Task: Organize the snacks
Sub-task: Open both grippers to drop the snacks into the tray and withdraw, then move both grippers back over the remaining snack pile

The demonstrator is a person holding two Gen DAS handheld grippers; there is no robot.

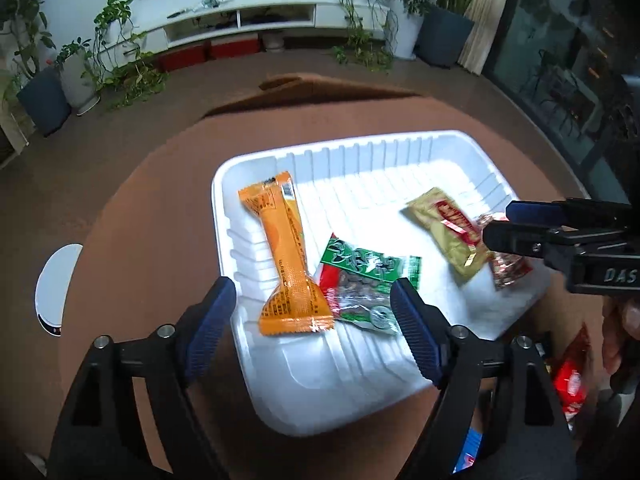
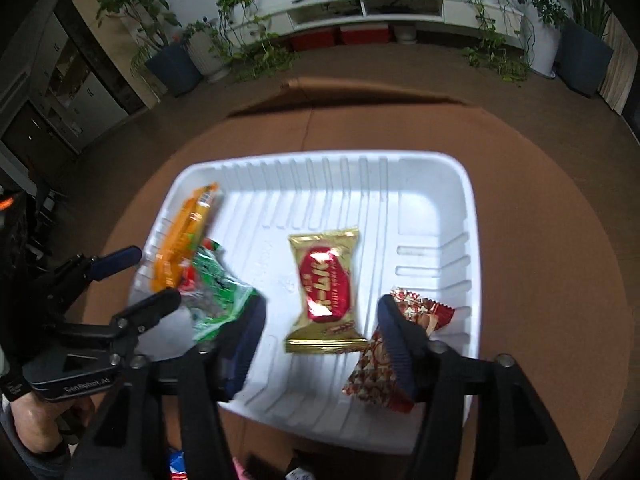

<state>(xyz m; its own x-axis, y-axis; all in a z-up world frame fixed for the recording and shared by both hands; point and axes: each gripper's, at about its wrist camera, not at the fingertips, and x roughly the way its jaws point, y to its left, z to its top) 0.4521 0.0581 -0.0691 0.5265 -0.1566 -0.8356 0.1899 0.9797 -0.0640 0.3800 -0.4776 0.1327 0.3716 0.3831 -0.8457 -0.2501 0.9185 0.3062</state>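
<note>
We have both claws spread wide and holding nothing over the white tray (image 1: 256,168): the left gripper (image 1: 314,320) hovers above the orange packet (image 1: 286,256) and the green packet (image 1: 362,276), and the right gripper (image 2: 320,340) sits over the gold packet (image 2: 326,288), with its right finger overlapping the red patterned packet (image 2: 374,372). All four snacks already lie in the tray, on a round brown table (image 1: 160,208). More red packets (image 1: 572,380) wait near the table edge. Our worry is that a low finger could snag the red patterned packet or push the light tray, and the two grippers, working close together, could collide.
</note>
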